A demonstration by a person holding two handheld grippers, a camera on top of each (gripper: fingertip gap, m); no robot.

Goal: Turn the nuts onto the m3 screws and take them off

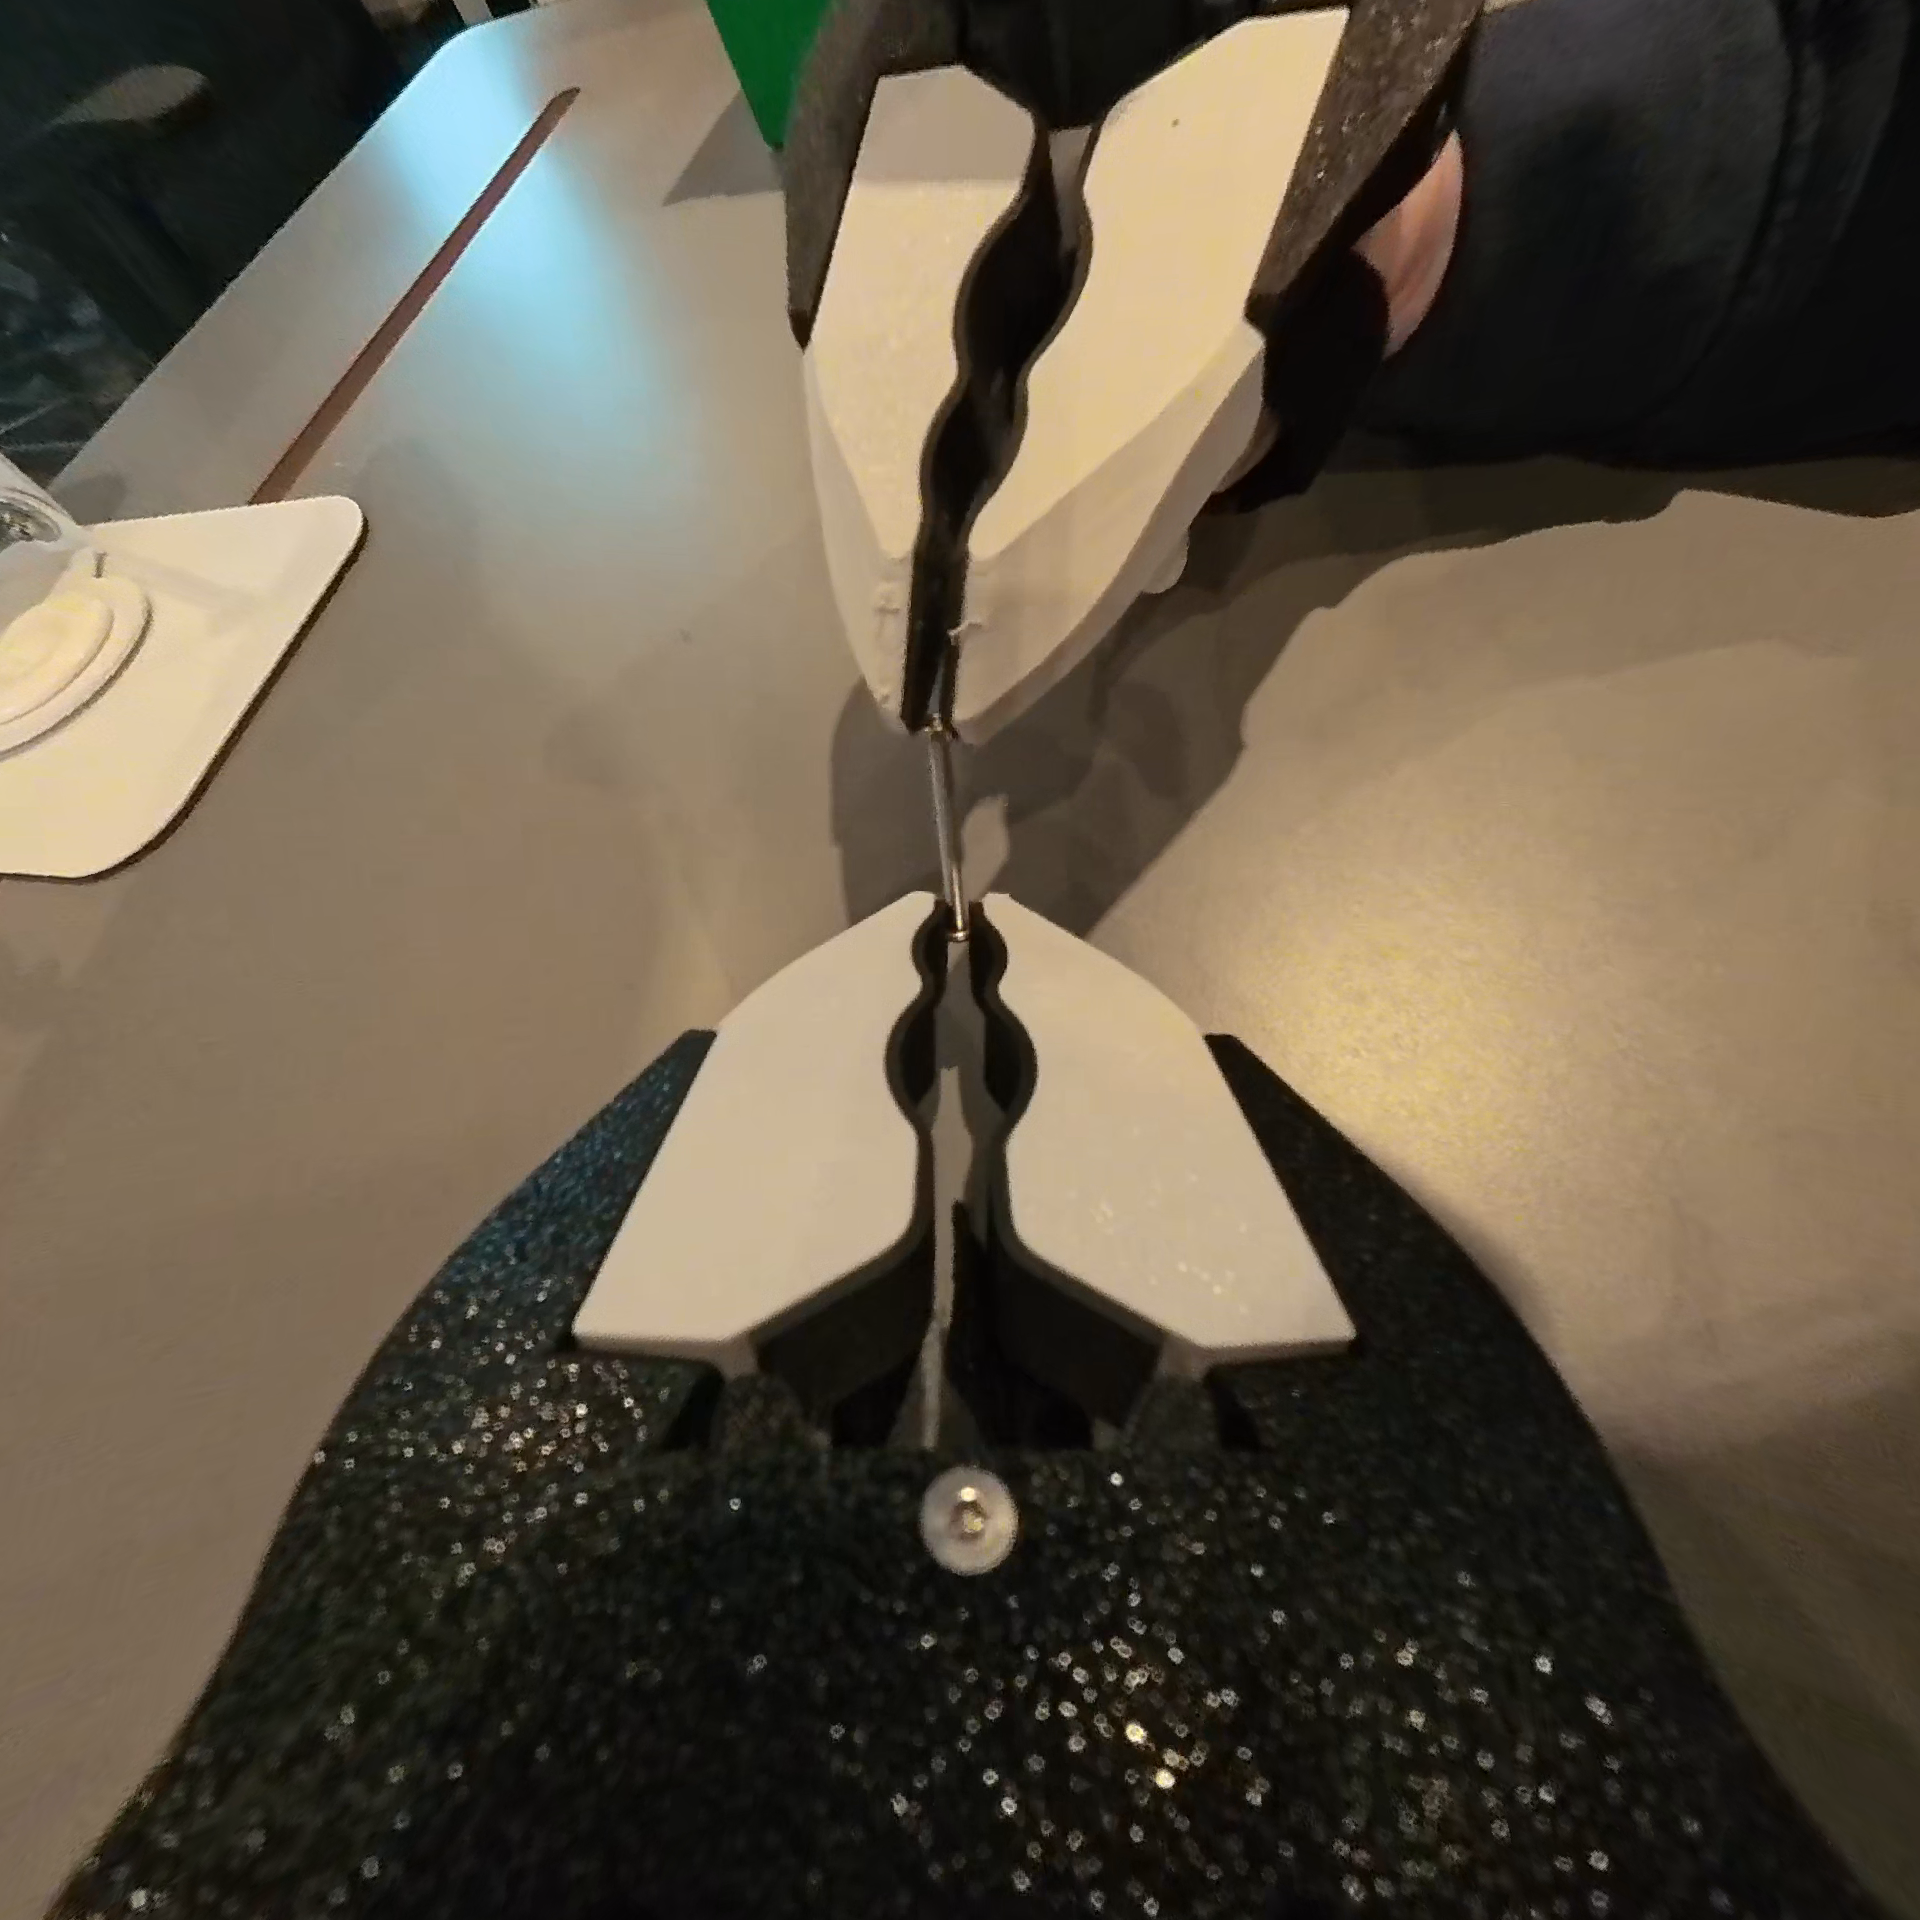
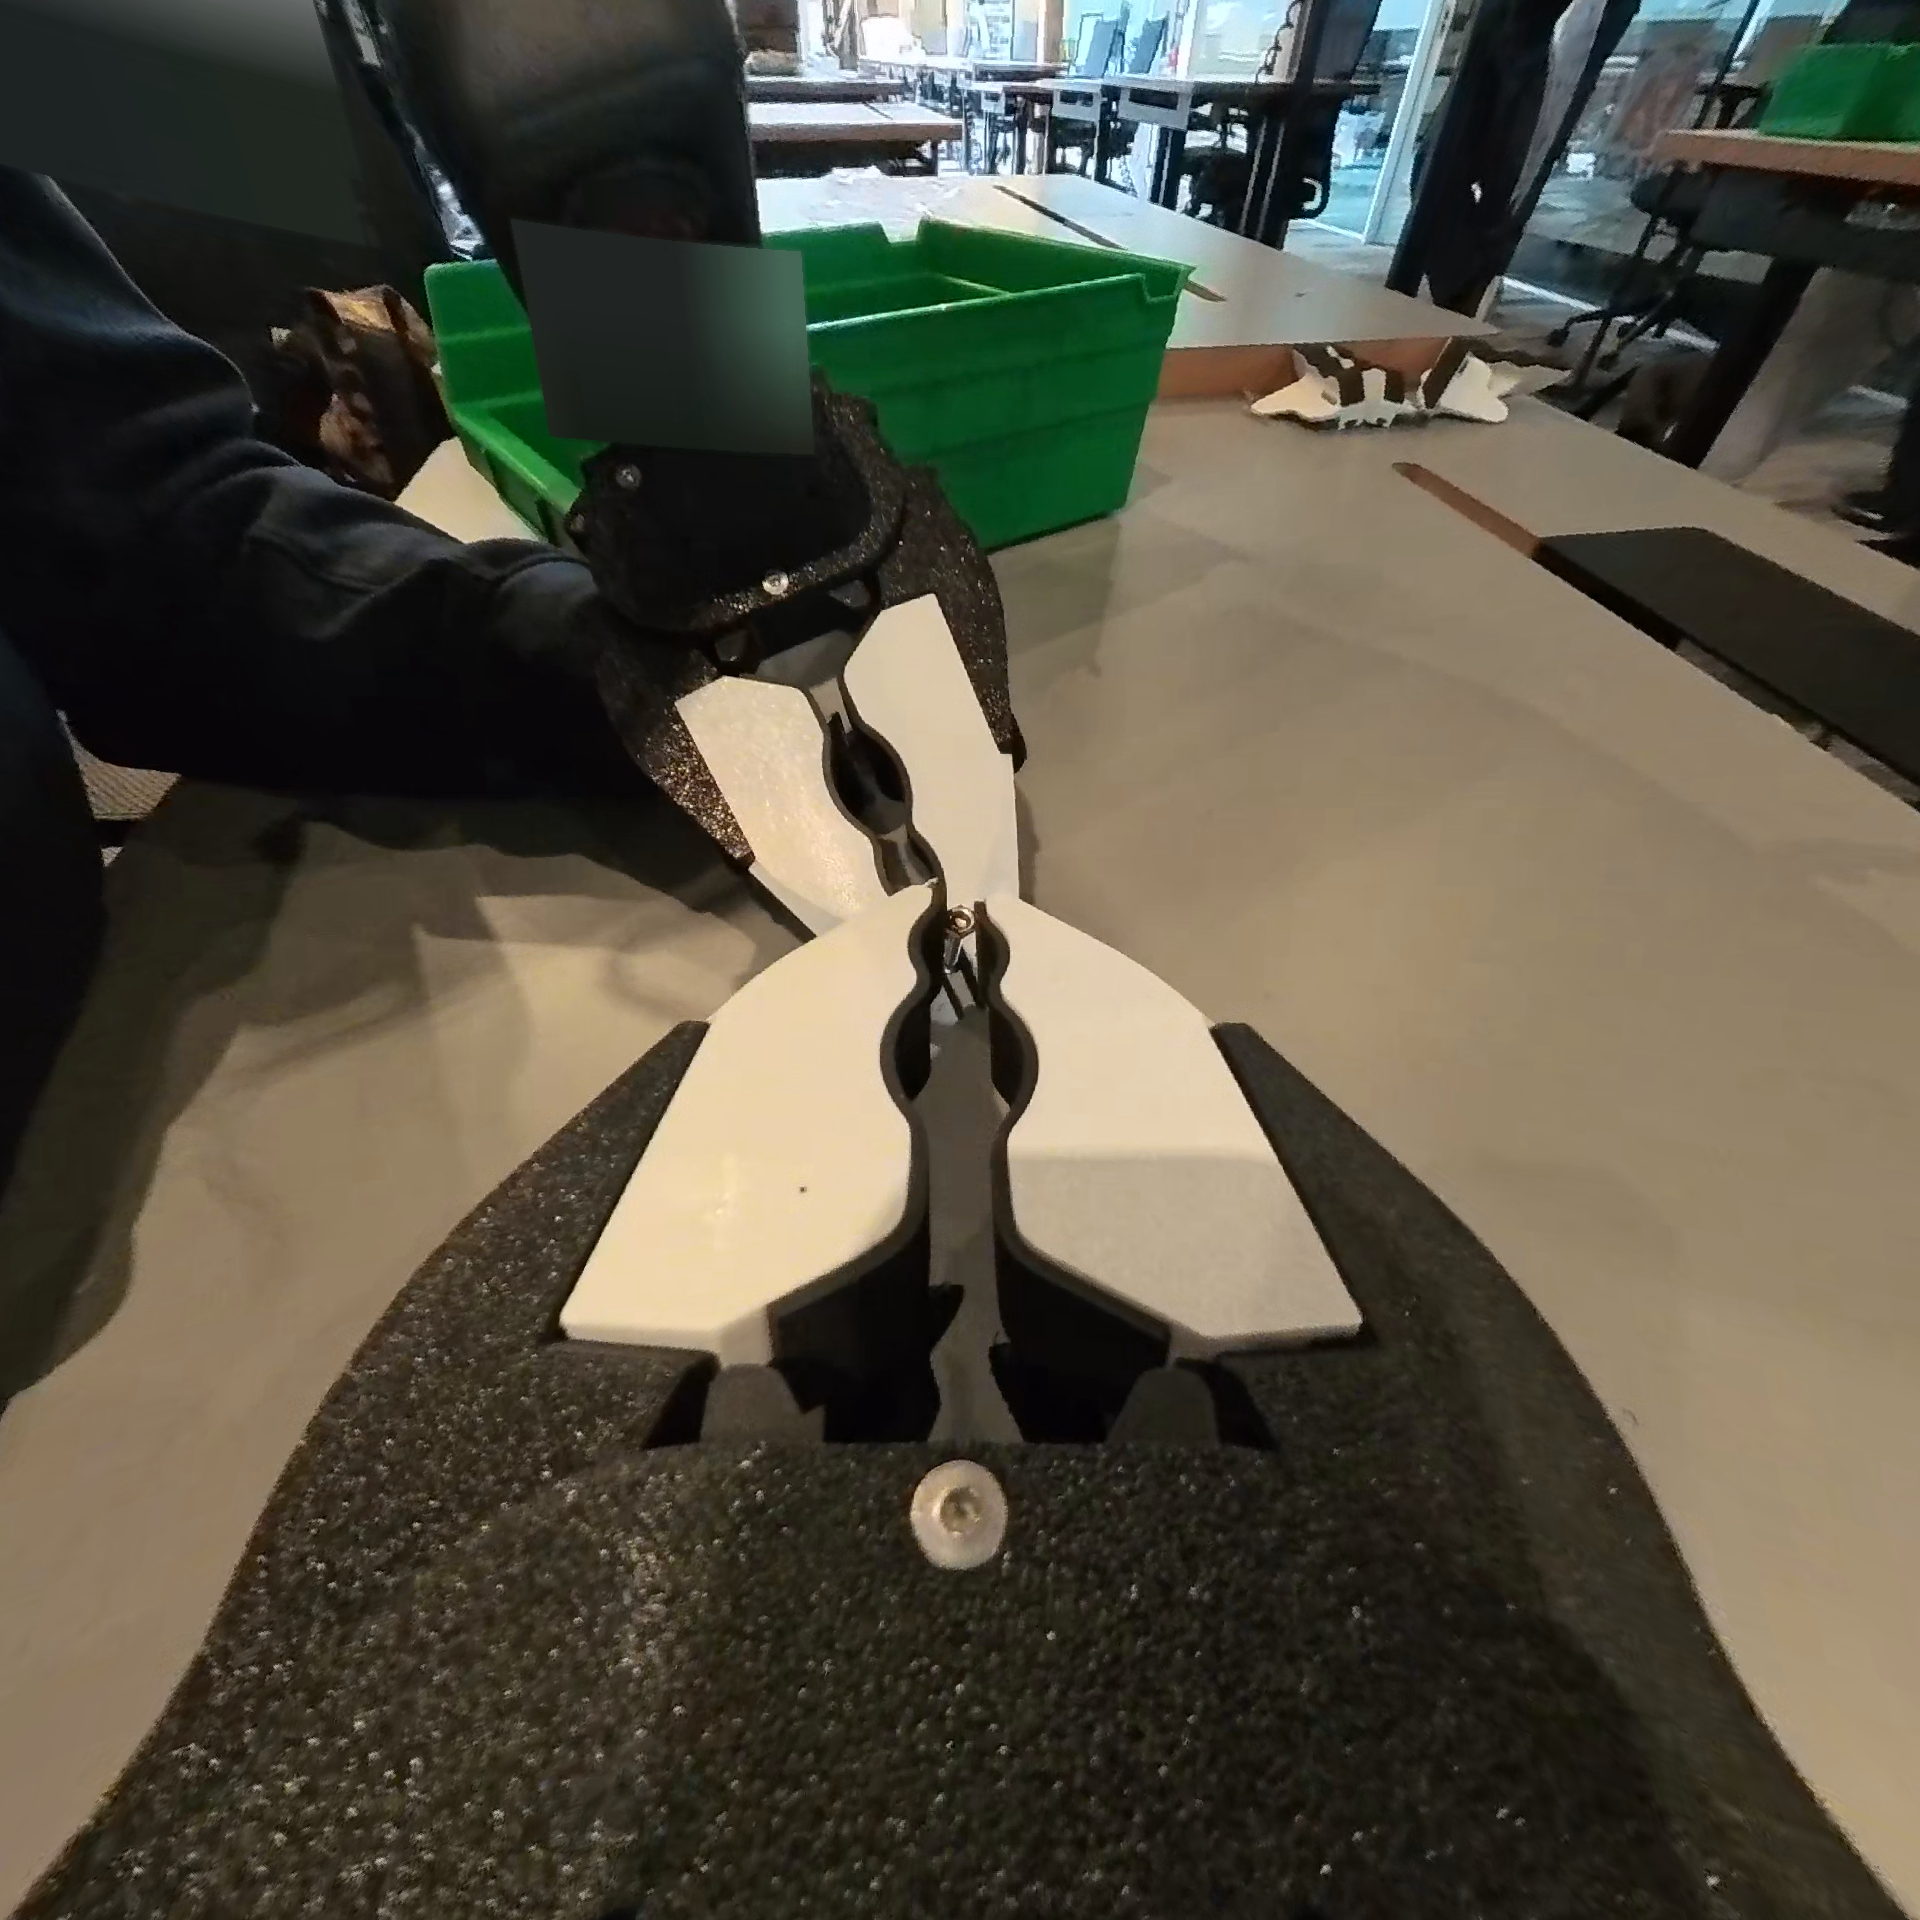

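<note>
A thin silver screw [image 1: 948,821] is stretched in the air above the grey table [image 1: 1455,831], spanning the short gap between the two grippers. Its near end, with a small flange or head, sits between the tips of the left gripper [image 1: 956,920], whose white fingers [image 1: 831,1039] are clenched on it. Its far end carries a small silver nut [image 1: 938,724], pinched between the tips of the right gripper [image 1: 932,707], which comes down toward the screw from beyond it. From the right wrist view the nut [image 2: 961,920] shows end-on between that gripper's own tips [image 2: 961,925], with the left gripper [image 2: 930,883] meeting it tip to tip from the far side.

Beyond the screw, a dark sleeve [image 1: 1662,260] and hand hold the right gripper. To the left of the screw, well apart, a white coaster [image 1: 187,665] lies on the table with a clear glass [image 1: 21,520] on it at the view's edge. Past the left gripper, farther from the screw, stands a green bin [image 2: 987,395] on the table.
</note>
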